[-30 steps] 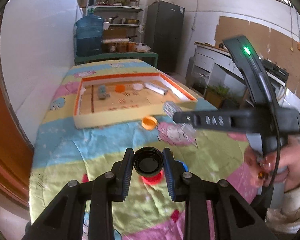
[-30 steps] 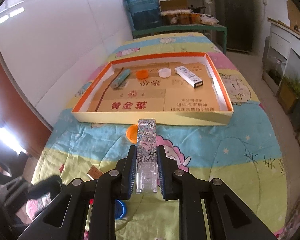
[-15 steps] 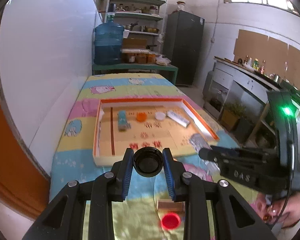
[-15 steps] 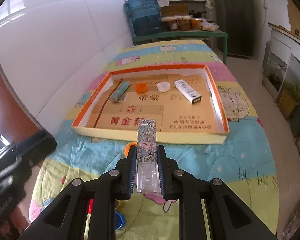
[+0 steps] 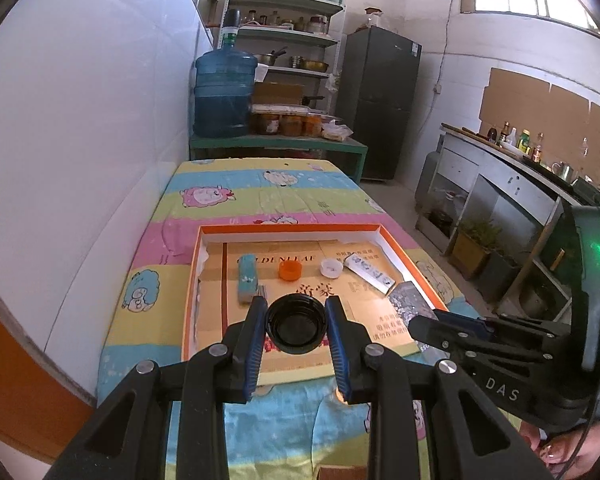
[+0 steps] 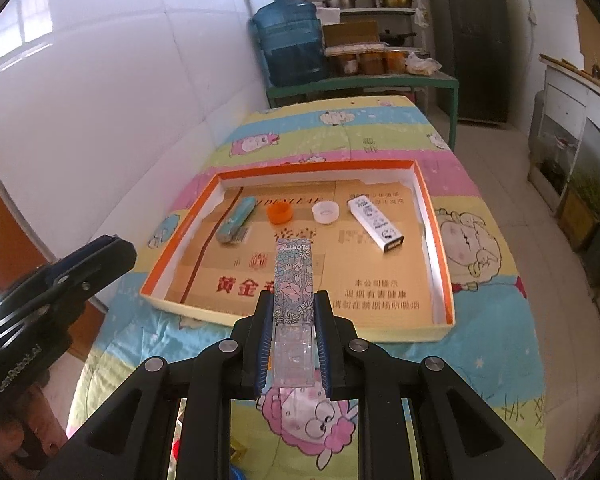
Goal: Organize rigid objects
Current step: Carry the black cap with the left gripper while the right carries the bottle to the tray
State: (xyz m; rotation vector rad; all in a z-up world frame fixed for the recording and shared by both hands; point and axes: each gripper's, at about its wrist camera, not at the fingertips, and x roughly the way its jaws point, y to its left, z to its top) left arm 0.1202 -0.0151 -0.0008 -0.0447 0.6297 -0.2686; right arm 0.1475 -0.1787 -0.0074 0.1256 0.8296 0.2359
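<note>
Counter (image 5: 228, 196) surface is covered by a striped cartoon cloth; its left edge runs along a white wall, its right edge faces open floor. Tray (image 5: 416, 264), a shallow orange-rimmed box, occupies the middle of the counter, with bare cloth beyond its far rim and a narrower strip before its near rim. Inside, along the far side from left to right: teal box (image 6: 236, 218), orange cap (image 6: 280, 213), white cap (image 6: 326, 213), white carton (image 6: 376, 222). The near half of the tray floor is free.

Left gripper (image 5: 296, 334) is closed on a black cap (image 5: 296, 322), held open side up over the near part of the tray. Right gripper (image 6: 293, 340) is clamped on a clear floral case (image 6: 294, 280), which projects forward over the near rim.

The left wrist view alone shows the right gripper from the side, at the tray's near right corner. The right wrist view alone shows the left gripper's body beyond the tray's near left corner.
</note>
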